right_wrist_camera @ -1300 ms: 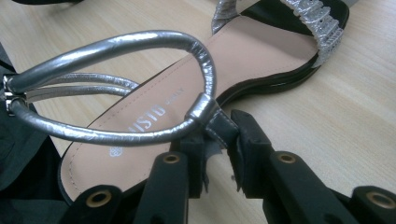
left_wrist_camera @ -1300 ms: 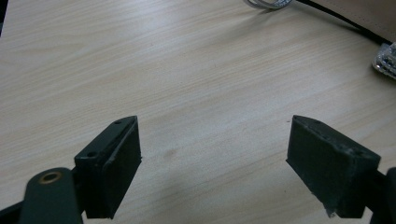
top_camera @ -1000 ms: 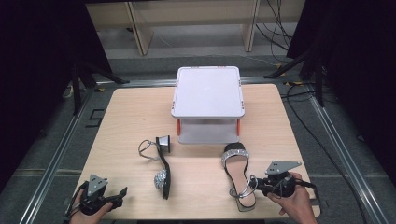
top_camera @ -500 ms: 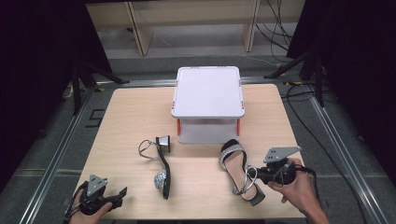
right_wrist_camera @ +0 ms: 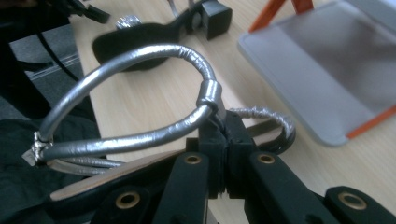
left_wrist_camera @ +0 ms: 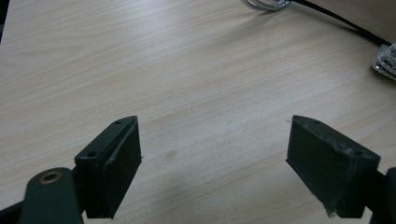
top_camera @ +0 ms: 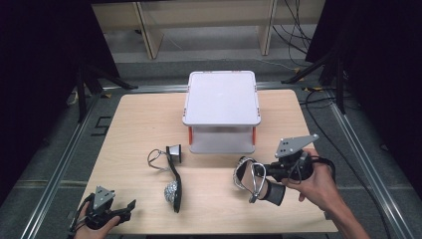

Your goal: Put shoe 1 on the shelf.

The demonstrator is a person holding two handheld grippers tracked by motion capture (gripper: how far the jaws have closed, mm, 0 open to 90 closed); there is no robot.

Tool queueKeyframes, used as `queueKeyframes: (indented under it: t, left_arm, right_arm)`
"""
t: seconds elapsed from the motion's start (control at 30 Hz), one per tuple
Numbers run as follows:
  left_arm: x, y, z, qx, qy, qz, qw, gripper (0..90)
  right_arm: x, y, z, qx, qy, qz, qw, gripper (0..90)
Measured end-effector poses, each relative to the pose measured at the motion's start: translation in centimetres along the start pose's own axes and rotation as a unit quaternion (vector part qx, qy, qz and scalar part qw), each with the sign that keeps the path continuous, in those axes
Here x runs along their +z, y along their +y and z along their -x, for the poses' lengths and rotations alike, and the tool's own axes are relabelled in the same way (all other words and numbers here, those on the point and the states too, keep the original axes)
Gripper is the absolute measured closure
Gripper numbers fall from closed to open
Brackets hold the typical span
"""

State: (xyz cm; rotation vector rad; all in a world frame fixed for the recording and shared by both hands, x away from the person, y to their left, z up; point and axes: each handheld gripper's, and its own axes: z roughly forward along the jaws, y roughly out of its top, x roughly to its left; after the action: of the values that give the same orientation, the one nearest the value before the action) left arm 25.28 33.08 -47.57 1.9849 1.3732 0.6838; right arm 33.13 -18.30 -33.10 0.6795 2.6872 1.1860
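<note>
The right gripper (top_camera: 263, 175) has lifted its sandal (top_camera: 254, 179) off the table (top_camera: 139, 124) since a second ago, jaws having just closed tight on a silver strap. It's a black-soled heel with looping silver straps (its partner (top_camera: 171, 172) lies flat mid-table). The left gripper (top_camera: 124, 208) rests at the near edge, jaws wide apart.

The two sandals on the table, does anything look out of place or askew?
Yes. One sandal lies on its side on the table, heel block towards the white stand. The other sandal hangs tilted off the table, pinched by a silver strap in the right gripper.
</note>
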Motion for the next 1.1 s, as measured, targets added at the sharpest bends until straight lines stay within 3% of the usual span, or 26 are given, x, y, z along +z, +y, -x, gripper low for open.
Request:
queueKeyframes:
  t: [0.07,0.37,0.47,0.67,0.7,0.83,0.93,0.97,1.0,1.03,1.1]
  left_arm:
    - [0.0,0.0,0.0,-0.003,-0.002,0.002,1.0000,17.1]
    - [0.0,0.0,-0.1,-0.005,-0.001,0.003,1.0000,17.1]
    - [0.0,0.0,0.0,-0.014,-0.004,0.010,0.9998,17.1]
    - [-0.1,0.0,0.0,-0.012,-0.003,0.009,0.9999,17.1]
    - [0.0,0.0,0.0,-0.015,-0.005,0.010,0.9998,17.1]
    - [-0.1,0.0,0.0,-0.014,0.000,0.006,0.9999,17.1]
    - [0.0,0.1,0.0,-0.016,-0.003,0.010,0.9998,17.1]
    - [-0.1,0.1,0.0,-0.013,0.000,0.008,0.9999,17.1]
    - [-0.1,0.0,-0.1,-0.011,-0.001,0.006,0.9999,17.1]
    - [-0.1,0.0,-0.1,-0.011,-0.001,0.006,0.9999,17.1]
    - [-0.1,0.0,-0.2,-0.009,-0.001,0.006,0.9999,17.1]
  right_arm:
    - [-0.2,0.5,0.0,-0.009,0.002,0.002,1.0000,88.7]
    - [-1.7,6.1,-1.5,-0.058,0.009,0.028,0.9979,88.7]
    - [-1.4,7.7,-2.0,-0.068,0.016,0.033,0.9970,88.7]
    - [-0.5,10.3,-2.6,-0.086,0.033,0.031,0.9953,88.7]
    - [-0.2,11.6,-2.8,-0.093,0.039,0.031,0.9944,88.7]
    - [0.3,13.8,-3.0,-0.106,0.051,0.035,0.9925,88.7]
    - [0.5,15.7,-3.2,-0.109,0.053,0.038,0.9918,88.8]
    - [0.5,16.3,-3.3,-0.097,0.057,0.034,0.9931,88.8]
    - [0.6,16.9,-3.1,-0.113,0.055,0.040,0.9913,88.7]
    - [0.6,16.9,-3.1,-0.113,0.055,0.040,0.9913,88.7]
    - [0.8,19.0,-2.8,-0.111,0.055,0.043,0.9914,88.7]
